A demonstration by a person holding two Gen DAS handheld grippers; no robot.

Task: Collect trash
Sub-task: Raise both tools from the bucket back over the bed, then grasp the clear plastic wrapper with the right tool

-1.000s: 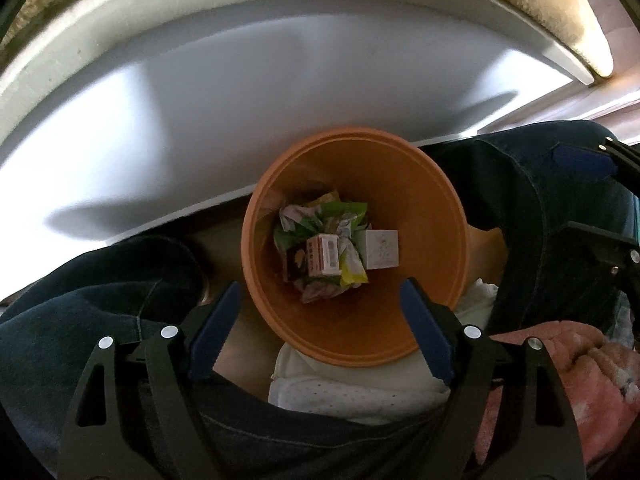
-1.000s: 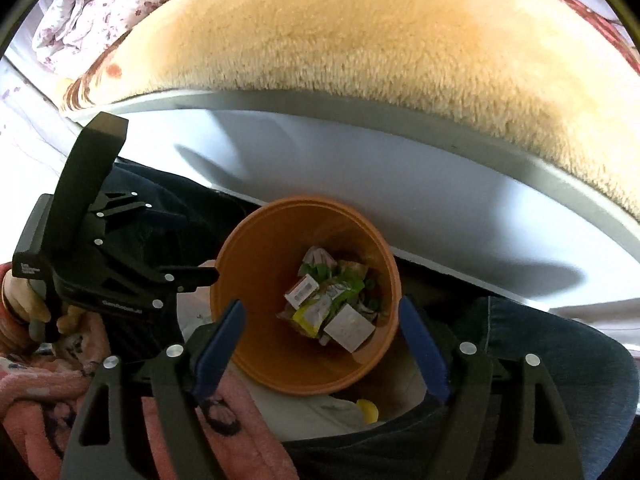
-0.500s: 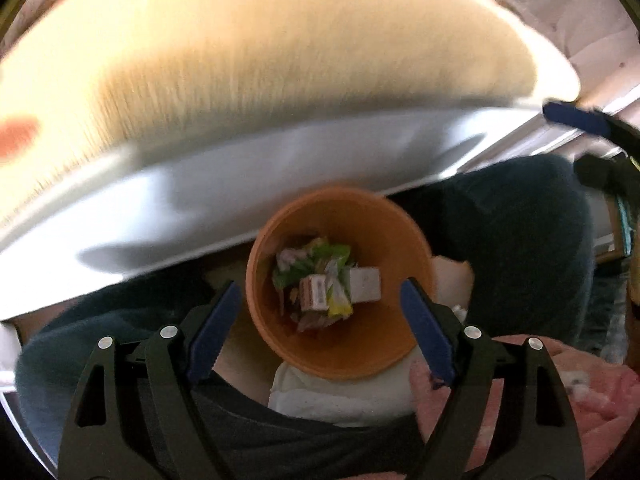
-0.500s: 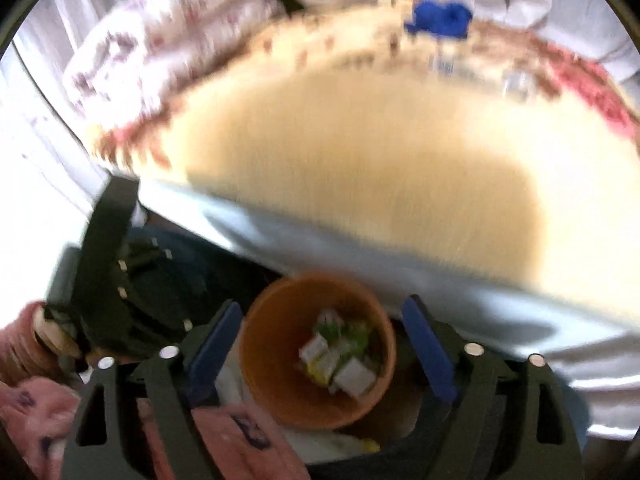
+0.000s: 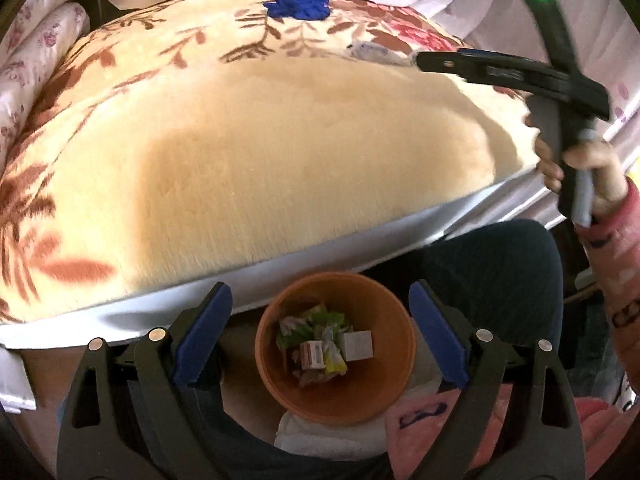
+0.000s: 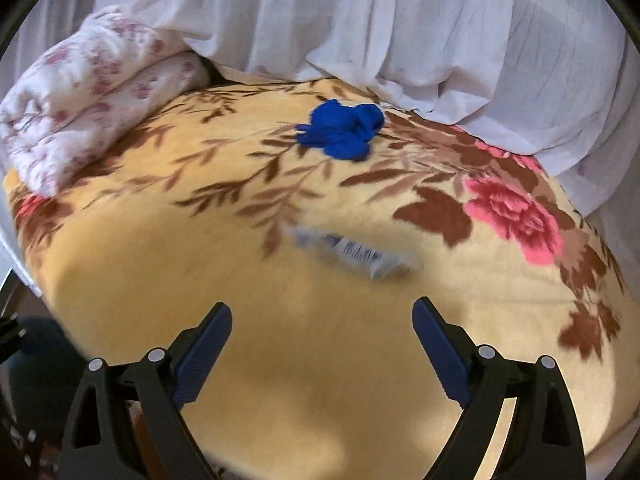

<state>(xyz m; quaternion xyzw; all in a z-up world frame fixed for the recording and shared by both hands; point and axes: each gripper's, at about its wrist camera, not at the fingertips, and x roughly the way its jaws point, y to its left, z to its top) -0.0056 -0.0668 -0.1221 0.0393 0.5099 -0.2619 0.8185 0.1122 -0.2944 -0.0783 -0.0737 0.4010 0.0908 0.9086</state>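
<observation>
While both tools hang over the scene with nothing between their pads, the left gripper (image 5: 320,332) frames an orange bin (image 5: 394,384) at the lower centre of its view, its jaws wide apart and just lately opening further. Inside that bin lies collected trash (image 5: 326,350): crumpled green and yellow wrappers, a small white box and a small red-and-white carton. The bin sits low between a person's dark-trousered legs (image 5: 496,276), below the white edge of a bed. Above it, a cream floral blanket (image 5: 280,148) fills most of the frame. At the upper centre of the left view a crumpled blue glove (image 5: 301,0) rests on the blanket, well apart from the left tongs. In the right view the right gripper (image 6: 322,346) stands at the bottom of the frame, its jaws also spread wide and just lately widening, empty. Just above and between its blue fingertips (image 6: 208,338), a blurred white wrapper with blue print (image 6: 354,254) lies on the blanket, near the tongs but not touched. The blue glove (image 6: 340,130) lies further up, at the upper centre. A folded white quilt with pink flowers (image 6: 92,100) occupies the upper left, and white curtain fabric (image 6: 400,24) hangs across the top. From the left view, the right gripper (image 5: 424,62) reaches in at the upper right, held by a hand (image 5: 600,176) in a pink sleeve, its tip close to the same wrapper (image 5: 374,51).
</observation>
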